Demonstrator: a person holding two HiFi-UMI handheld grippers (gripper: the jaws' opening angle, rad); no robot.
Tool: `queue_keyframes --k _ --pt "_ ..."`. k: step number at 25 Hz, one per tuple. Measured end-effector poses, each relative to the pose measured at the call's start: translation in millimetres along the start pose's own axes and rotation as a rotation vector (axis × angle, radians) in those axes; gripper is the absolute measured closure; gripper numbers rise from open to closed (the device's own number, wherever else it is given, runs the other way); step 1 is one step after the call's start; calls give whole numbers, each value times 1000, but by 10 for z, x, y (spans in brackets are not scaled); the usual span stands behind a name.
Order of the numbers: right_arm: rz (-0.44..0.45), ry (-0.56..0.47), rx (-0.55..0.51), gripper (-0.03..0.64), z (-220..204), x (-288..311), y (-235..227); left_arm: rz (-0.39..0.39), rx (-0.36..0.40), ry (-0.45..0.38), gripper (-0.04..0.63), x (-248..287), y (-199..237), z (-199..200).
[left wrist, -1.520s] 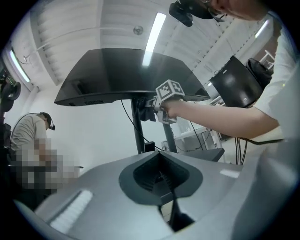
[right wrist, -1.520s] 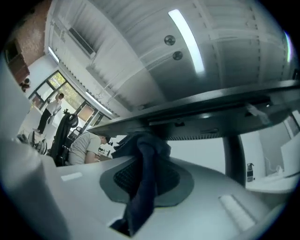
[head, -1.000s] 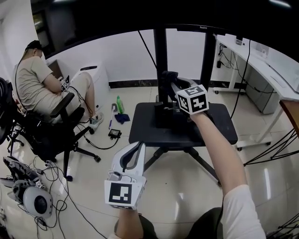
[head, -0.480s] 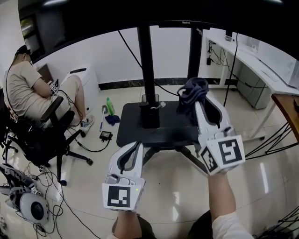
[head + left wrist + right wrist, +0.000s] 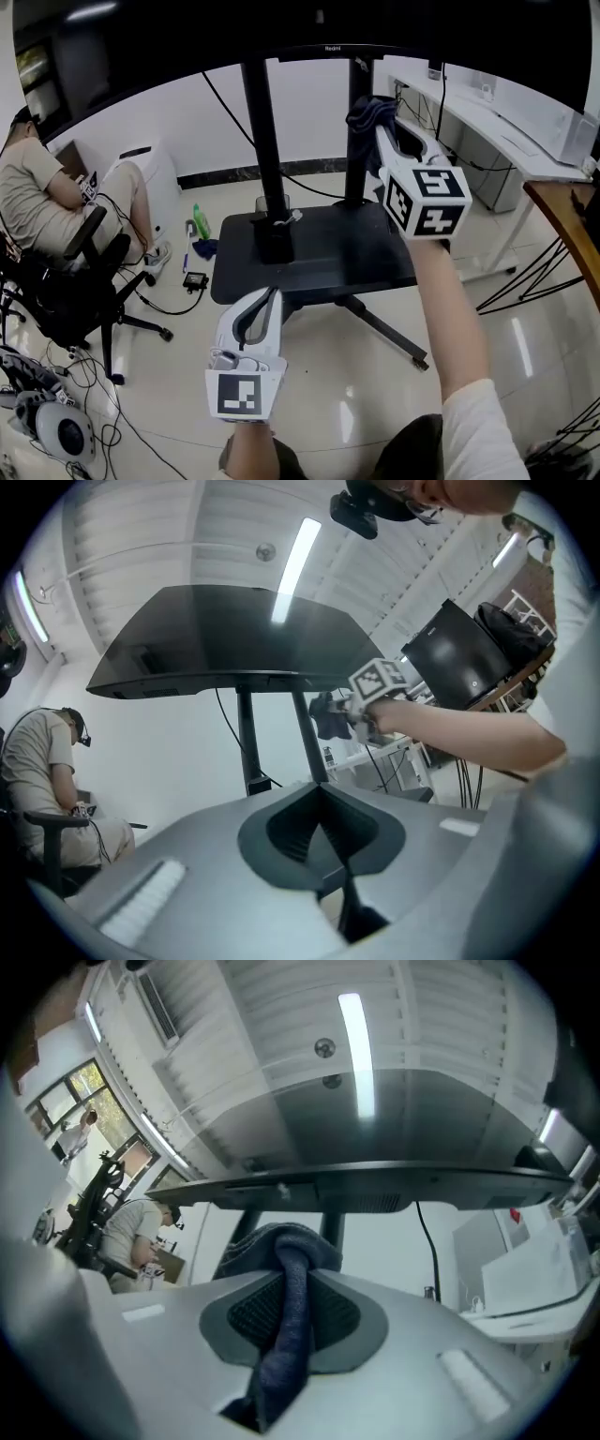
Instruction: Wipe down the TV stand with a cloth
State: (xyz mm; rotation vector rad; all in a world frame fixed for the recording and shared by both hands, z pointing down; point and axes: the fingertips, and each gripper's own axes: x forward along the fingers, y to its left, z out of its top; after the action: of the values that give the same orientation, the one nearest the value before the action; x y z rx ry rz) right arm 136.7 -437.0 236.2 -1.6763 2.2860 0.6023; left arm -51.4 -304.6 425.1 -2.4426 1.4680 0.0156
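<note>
Cloth [image 5: 289, 1335] lengthwise along right gripper [image 5: 292, 1246] (bunch at tips)

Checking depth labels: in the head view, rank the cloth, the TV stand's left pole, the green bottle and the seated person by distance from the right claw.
1. cloth: clamped in the right claw, top centre.
2. left pole: to the claw's left.
3. green bottle: on the floor, further left.
4. seated person: far left edge.

I see a dark blue cloth [image 5: 367, 111], a black TV stand [image 5: 314, 261] with cream floor tiles [image 5: 356, 398] beneath it, and a pale grey left gripper [image 5: 272, 295] and right gripper [image 5: 384, 129] bearing black-and-white square markers.
</note>
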Motion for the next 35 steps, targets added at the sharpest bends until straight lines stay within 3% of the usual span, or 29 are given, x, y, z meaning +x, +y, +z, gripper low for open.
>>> queue_keyframes --k 3,6,9,14,18,21,24,26,28,30,32,35 --pt "-55 111 -15 557 -140 553 -288 4 -5 -5 496 -43 -8 42" --pt "-54 190 -50 557 -432 760 -354 -3 -21 -3 495 -59 12 44" --pt "-50 275 -25 557 -1036 623 -284 -18 -39 0 495 -56 34 16" --pt "-9 522 49 557 -2323 165 18 -17 -41 -6 496 -68 55 -11" --pt "17 636 156 557 -2779 13 176 -32 -51 -10 495 -102 45 -62" --pt "23 544 200 557 -2394 -157 288 -30 -57 -16 495 -147 82 -118" --pt "7 280 186 557 -1469 -743 555 -10 -63 -8 496 -139 169 -152" --pt "-14 75 126 557 -899 -1221 884 -1 -65 -1 497 -125 264 -158" --pt "-26 -55 59 557 -560 -1597 1228 7 -66 1 497 -106 331 -150" --pt "14 -49 3 557 -562 -1778 1577 14 -66 5 496 -98 360 -164" --pt "116 105 -15 557 -872 -1775 1961 33 -65 13 496 -132 433 -200" --pt "270 192 129 558 -1129 -1447 2541 152 -24 43 495 -290 785 -295"
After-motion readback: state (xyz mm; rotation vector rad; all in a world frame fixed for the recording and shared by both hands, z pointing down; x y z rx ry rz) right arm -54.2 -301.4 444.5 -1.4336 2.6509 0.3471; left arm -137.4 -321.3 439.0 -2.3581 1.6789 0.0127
